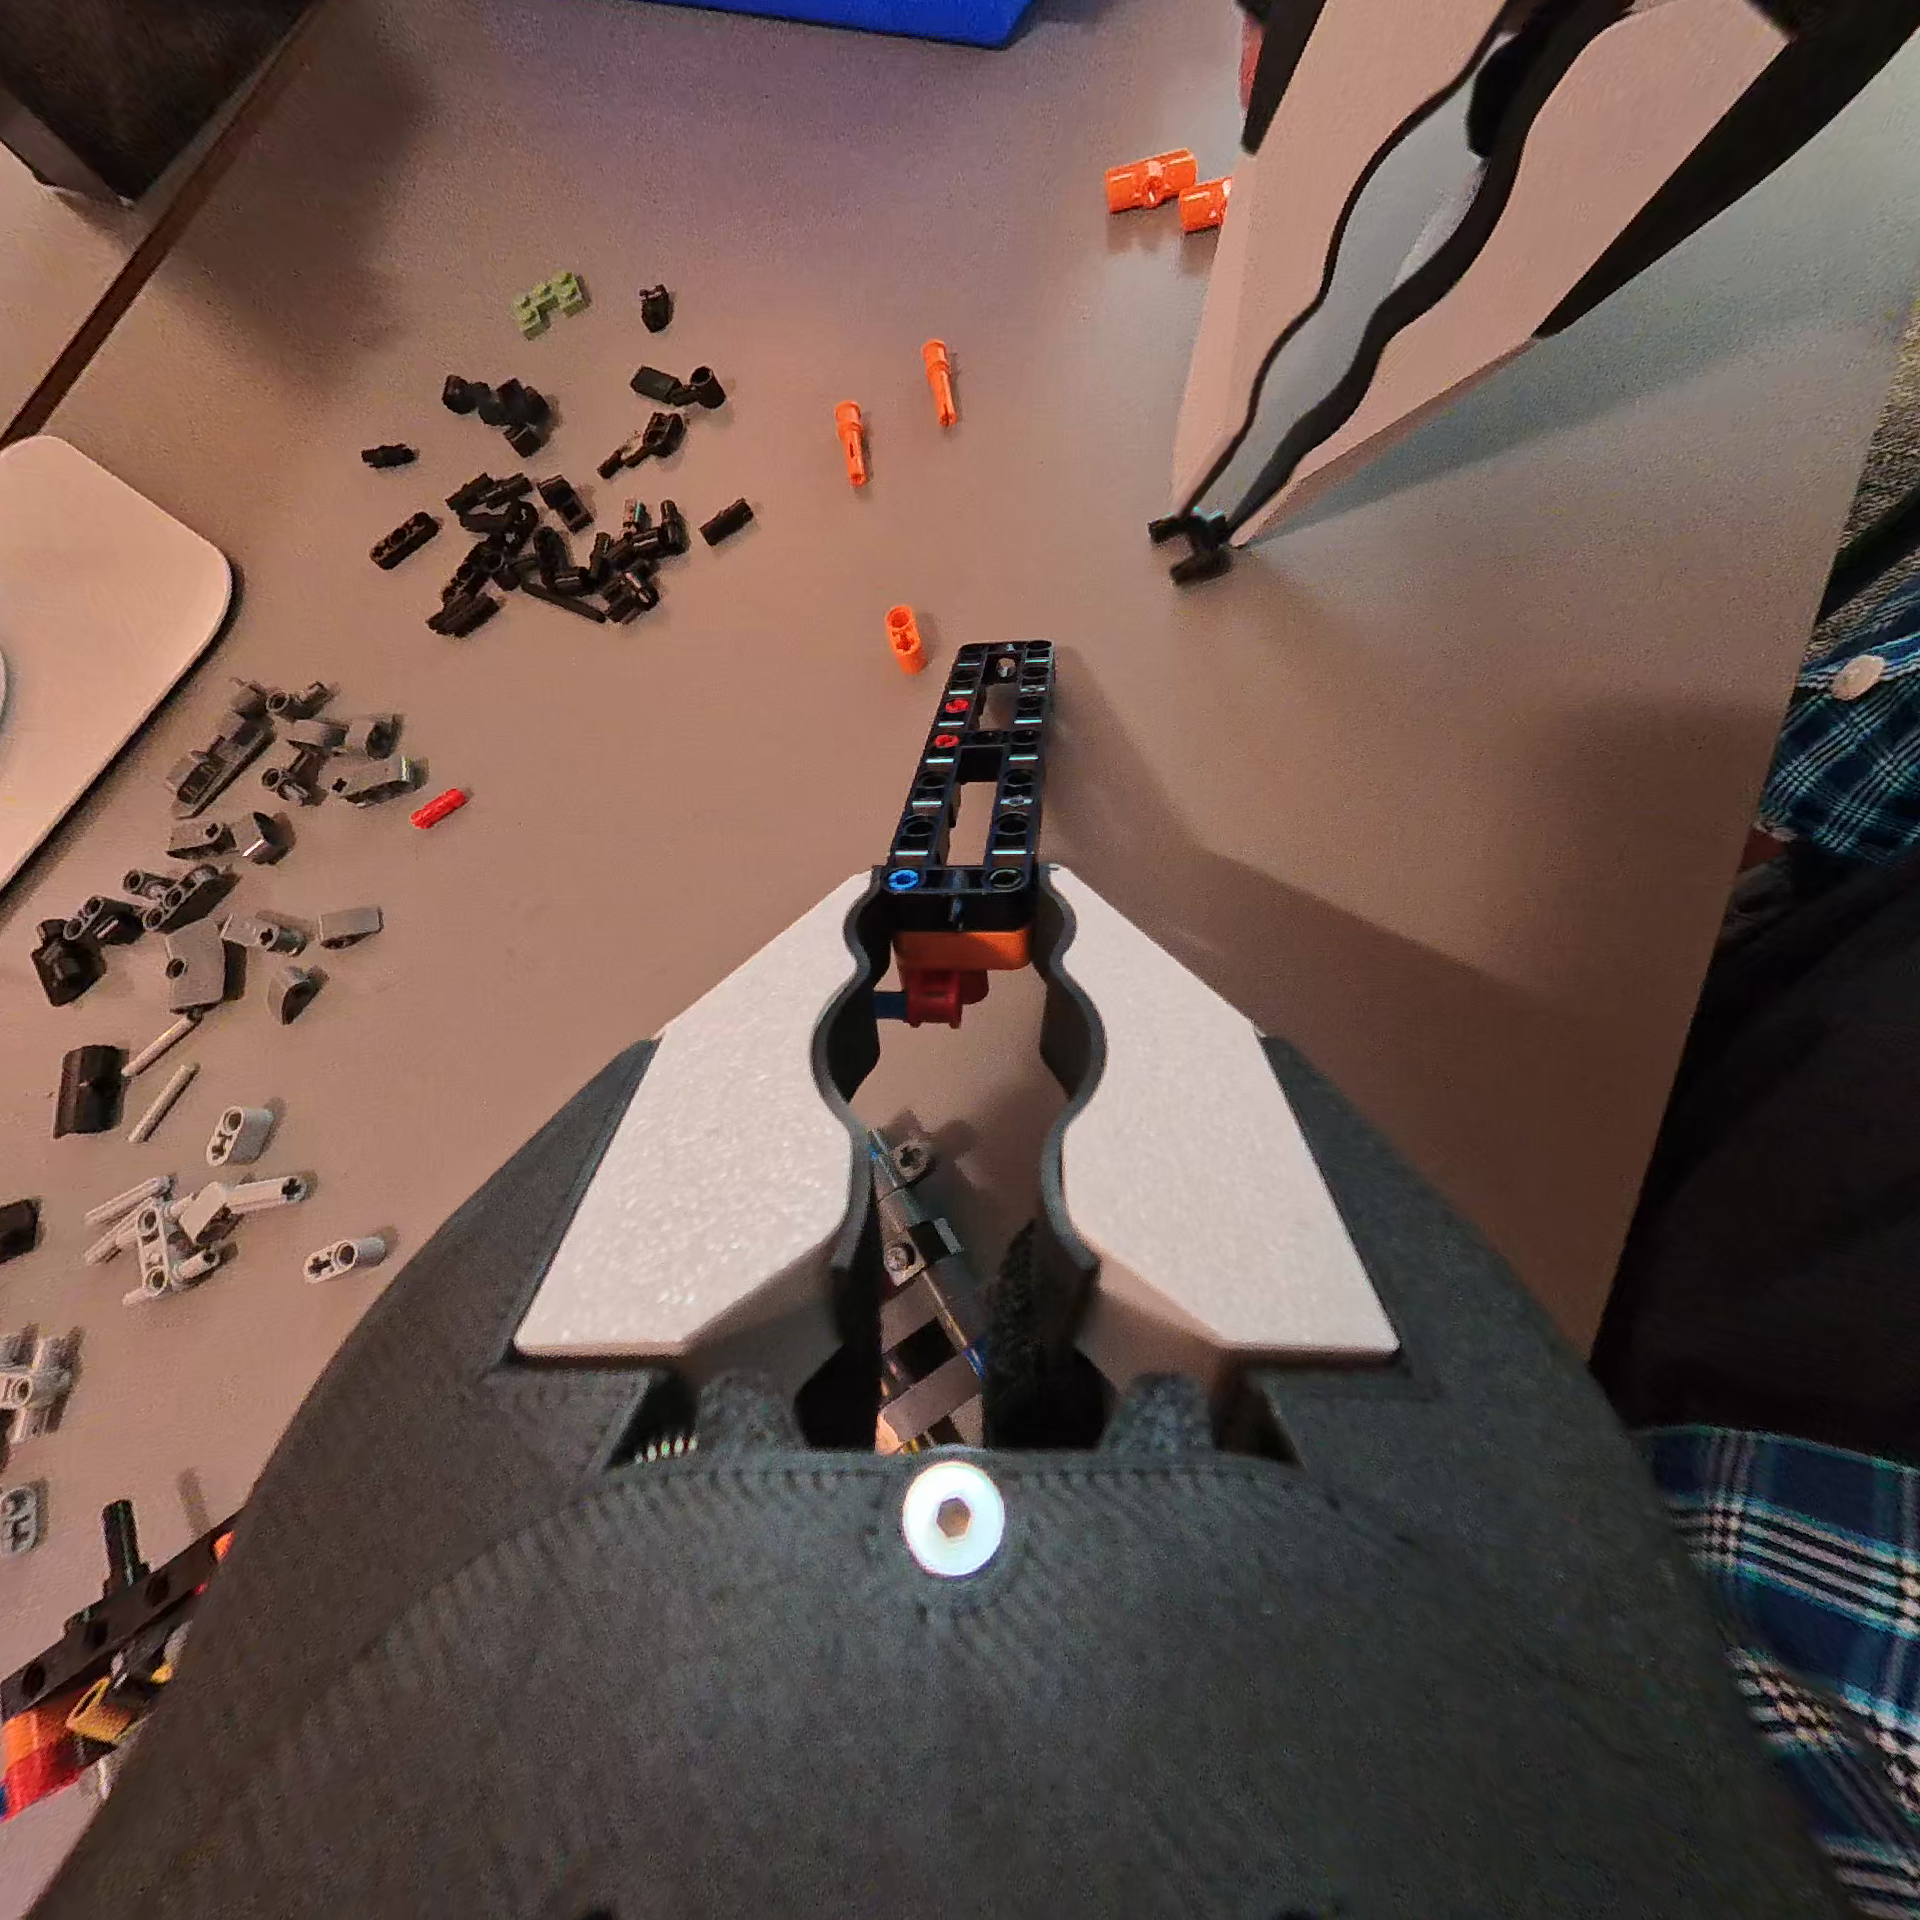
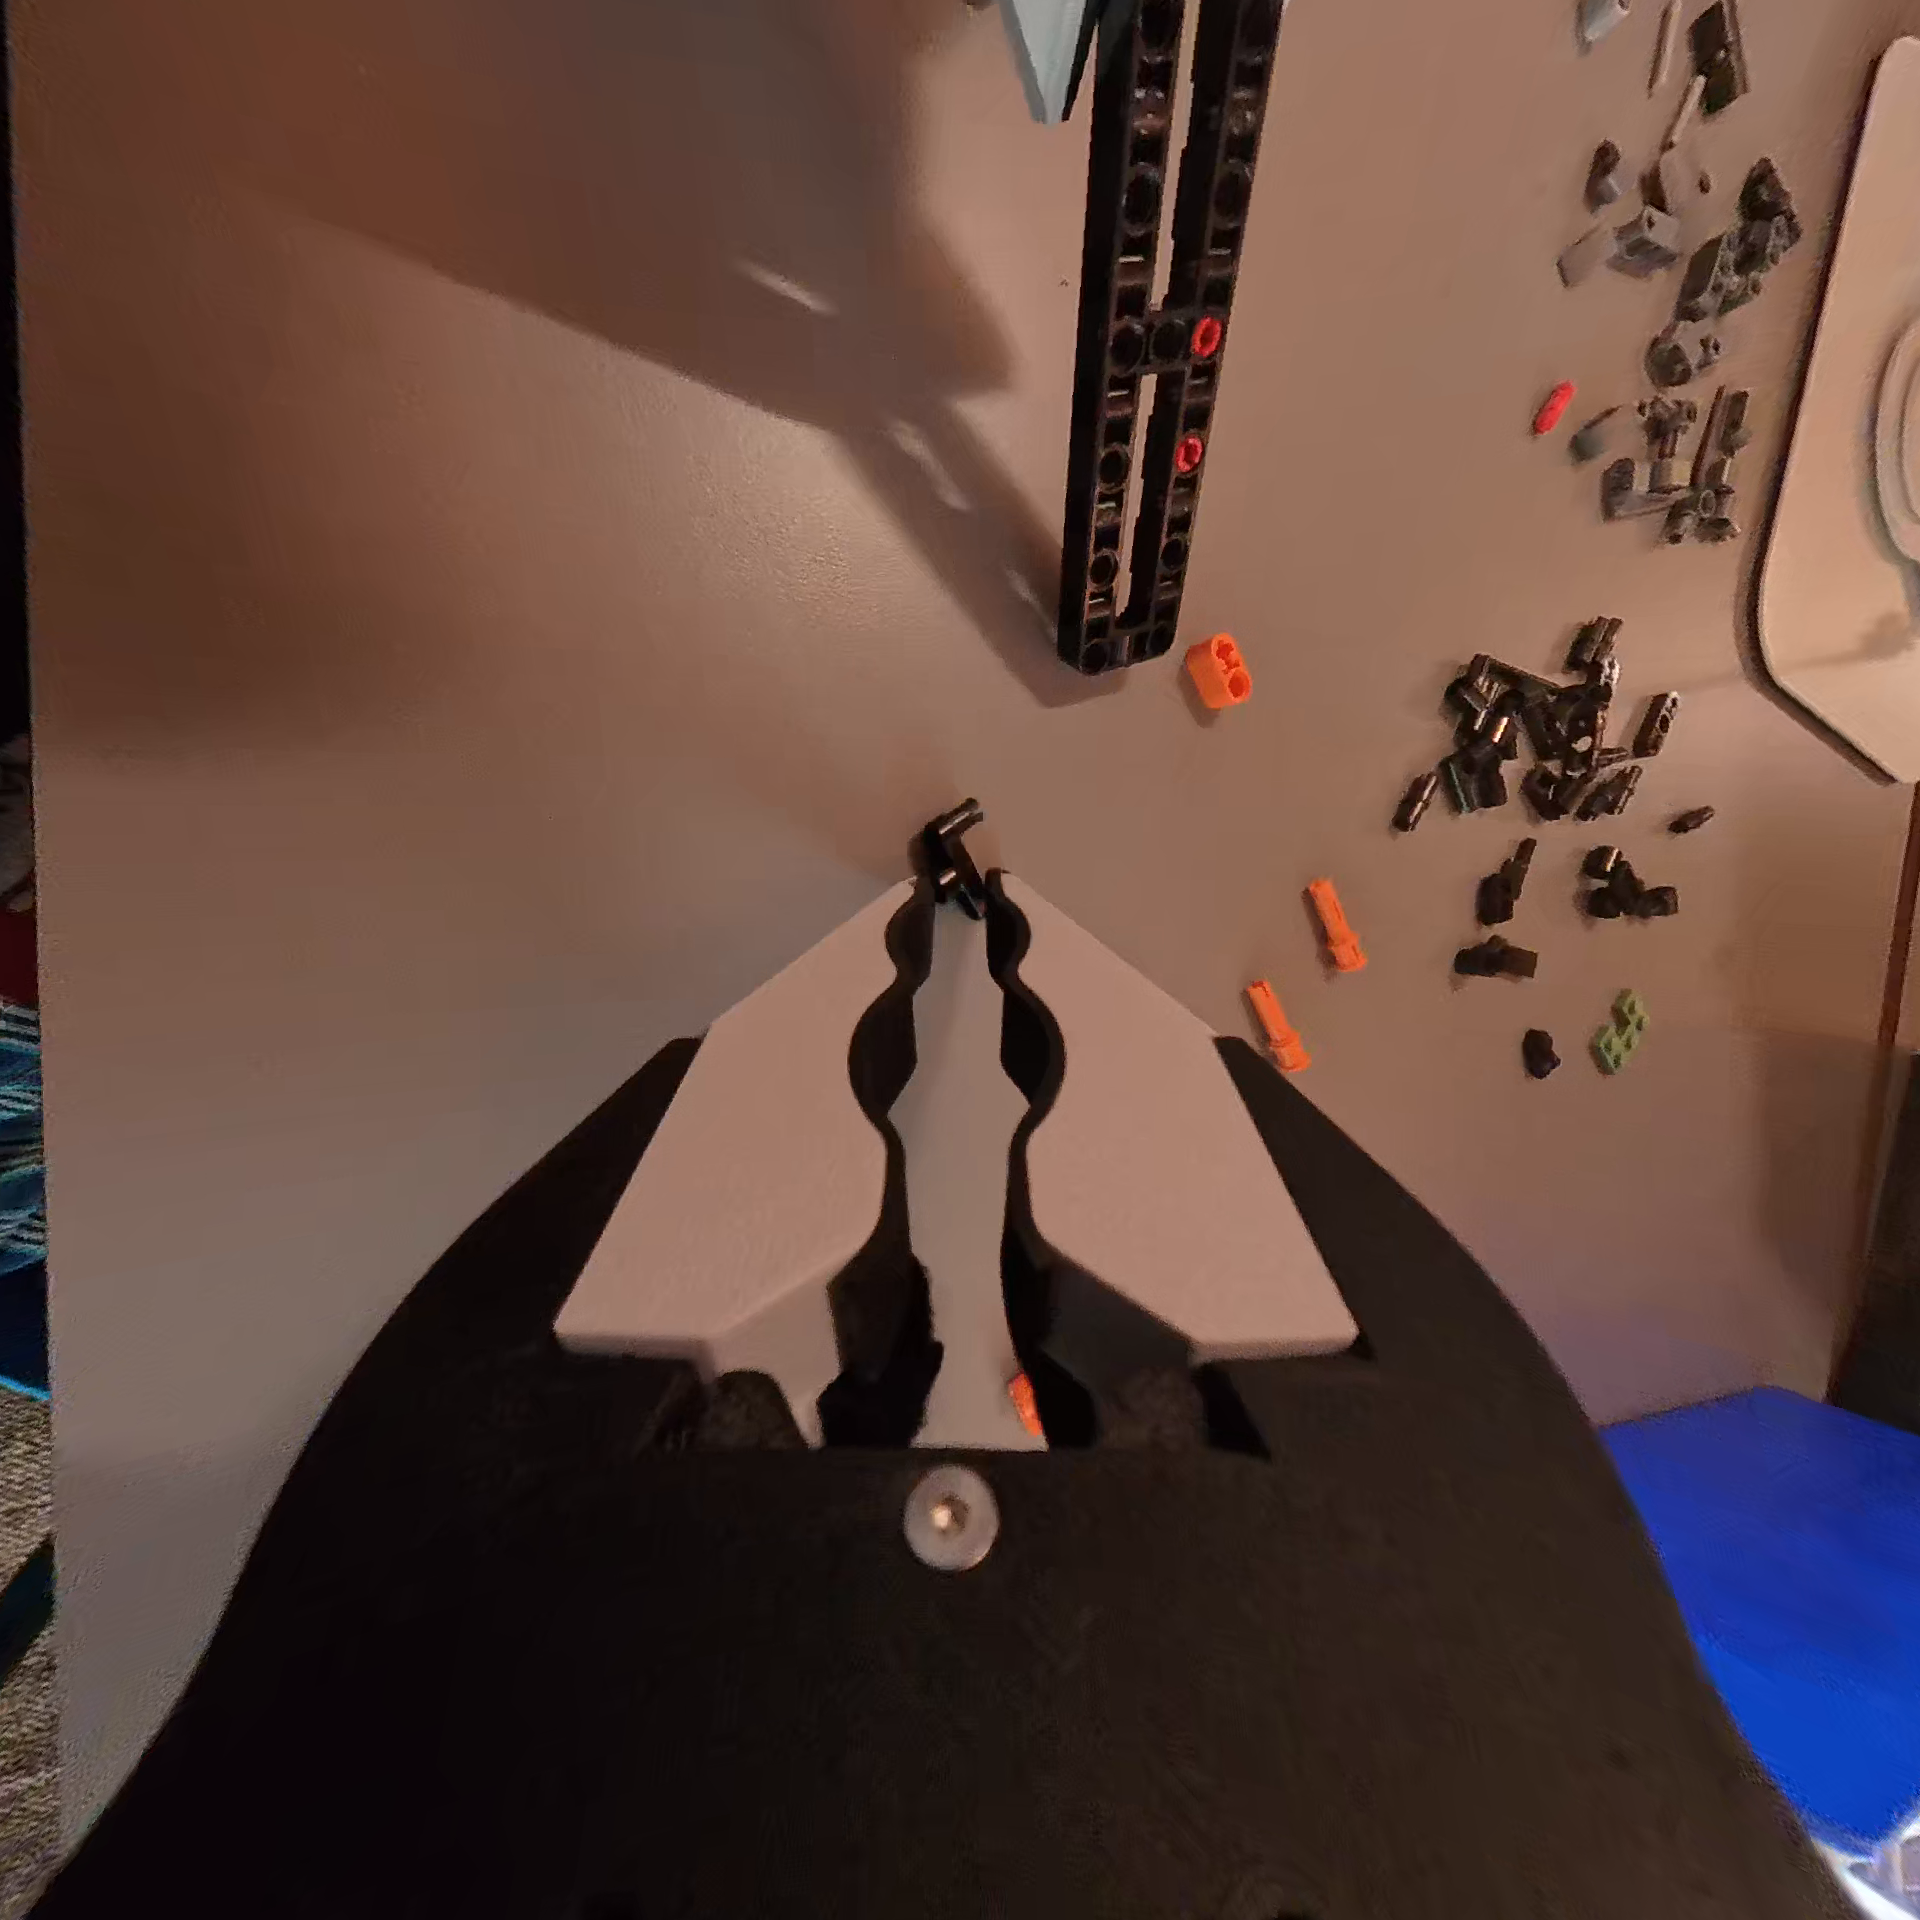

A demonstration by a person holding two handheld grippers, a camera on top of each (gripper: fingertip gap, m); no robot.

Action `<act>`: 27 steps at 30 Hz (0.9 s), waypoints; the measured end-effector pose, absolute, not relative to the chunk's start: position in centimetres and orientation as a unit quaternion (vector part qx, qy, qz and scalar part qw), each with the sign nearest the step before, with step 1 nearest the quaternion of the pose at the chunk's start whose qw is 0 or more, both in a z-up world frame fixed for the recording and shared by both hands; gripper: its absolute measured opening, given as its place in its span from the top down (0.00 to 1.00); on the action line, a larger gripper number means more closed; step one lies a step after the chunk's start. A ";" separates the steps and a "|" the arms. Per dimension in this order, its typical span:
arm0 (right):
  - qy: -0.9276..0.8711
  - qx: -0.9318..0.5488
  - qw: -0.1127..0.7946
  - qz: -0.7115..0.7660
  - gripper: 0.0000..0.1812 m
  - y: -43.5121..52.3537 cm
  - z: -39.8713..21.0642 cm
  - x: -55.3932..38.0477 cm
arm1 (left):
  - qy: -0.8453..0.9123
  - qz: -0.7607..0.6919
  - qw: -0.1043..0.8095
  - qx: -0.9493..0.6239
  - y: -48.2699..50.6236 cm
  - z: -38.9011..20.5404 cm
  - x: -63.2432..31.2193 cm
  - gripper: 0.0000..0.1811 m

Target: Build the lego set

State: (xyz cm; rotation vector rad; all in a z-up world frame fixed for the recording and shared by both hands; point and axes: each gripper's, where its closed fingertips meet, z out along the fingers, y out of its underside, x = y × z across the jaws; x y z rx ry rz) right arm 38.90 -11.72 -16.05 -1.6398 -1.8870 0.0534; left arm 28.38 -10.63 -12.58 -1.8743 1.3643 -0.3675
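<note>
Two orange pins [image 1: 850, 442], one black frame [image 1: 977, 764].
</note>
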 end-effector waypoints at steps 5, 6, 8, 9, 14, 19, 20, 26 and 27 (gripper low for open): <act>-0.722 -0.620 0.306 0.034 0.97 -11.6 -16.0 38.4 | 0.534 -0.147 0.387 -0.737 -10.6 -12.6 28.3 0.86; -0.722 -0.622 0.303 0.037 0.97 -11.6 -16.0 38.3 | 0.534 -0.147 0.387 -0.738 -10.6 -12.7 28.3 0.86; -0.717 -0.628 0.299 0.045 0.98 -11.4 -15.9 38.2 | 0.533 -0.147 0.386 -0.739 -10.6 -12.7 28.3 0.86; -0.710 -0.635 0.298 0.056 0.99 -11.3 -15.9 38.1 | 0.532 -0.148 0.386 -0.739 -10.6 -12.7 28.3 0.85; -0.656 -0.677 0.296 0.154 1.00 -11.0 -14.4 37.5 | 0.530 -0.150 0.388 -0.739 -10.5 -12.7 28.4 0.86; -0.635 -0.692 0.267 0.217 1.00 -11.6 -13.9 36.6 | 0.532 -0.155 0.386 -0.738 -10.4 -12.9 28.9 0.86; -0.621 -0.700 0.268 0.229 1.00 -11.3 -13.7 36.4 | 0.533 -0.152 0.389 -0.736 -10.4 -12.8 29.0 0.86; -0.486 -0.750 0.223 0.388 1.00 -11.4 -11.1 34.3 | 0.554 -0.103 0.420 -0.712 -10.1 -12.8 29.7 0.86; -0.468 -0.755 0.212 0.407 1.00 -11.6 -10.9 34.0 | 0.559 -0.091 0.427 -0.705 -10.1 -12.6 29.9 0.86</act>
